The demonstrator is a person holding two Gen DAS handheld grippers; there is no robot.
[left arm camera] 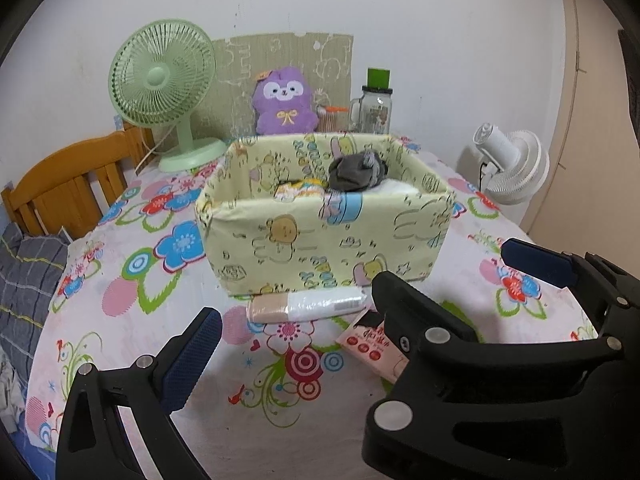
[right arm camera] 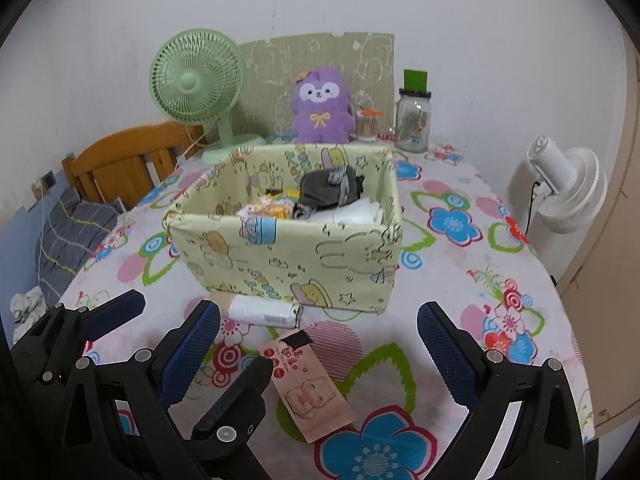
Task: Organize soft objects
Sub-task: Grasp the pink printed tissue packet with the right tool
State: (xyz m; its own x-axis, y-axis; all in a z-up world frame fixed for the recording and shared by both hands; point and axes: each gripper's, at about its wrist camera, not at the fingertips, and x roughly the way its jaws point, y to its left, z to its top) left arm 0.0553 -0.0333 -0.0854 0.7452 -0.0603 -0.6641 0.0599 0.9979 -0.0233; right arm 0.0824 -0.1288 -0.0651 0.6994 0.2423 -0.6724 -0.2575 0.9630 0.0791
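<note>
- Both tongs are being held low and close over the flowery tablecloth (right arm camera: 460, 216), side by side, most likely so either one can go for a soft thing.
- Nothing is being held by the right gripper (right arm camera: 320, 344) or the left gripper (left arm camera: 360, 300); the blue pads of both are being kept wide apart.
- Two soft things are being left outside the box: a pink tissue pack (right arm camera: 310, 384) is lying between the right pads, and a wrapped roll (right arm camera: 262, 310) is being kept touching the yellow cloth box (right arm camera: 280, 256).
- Gray socks (right arm camera: 330, 188) are being stored inside the box already.
- More of the tissue pack is being shown in the right view; in the left view it is half hidden behind the other gripper.
</note>
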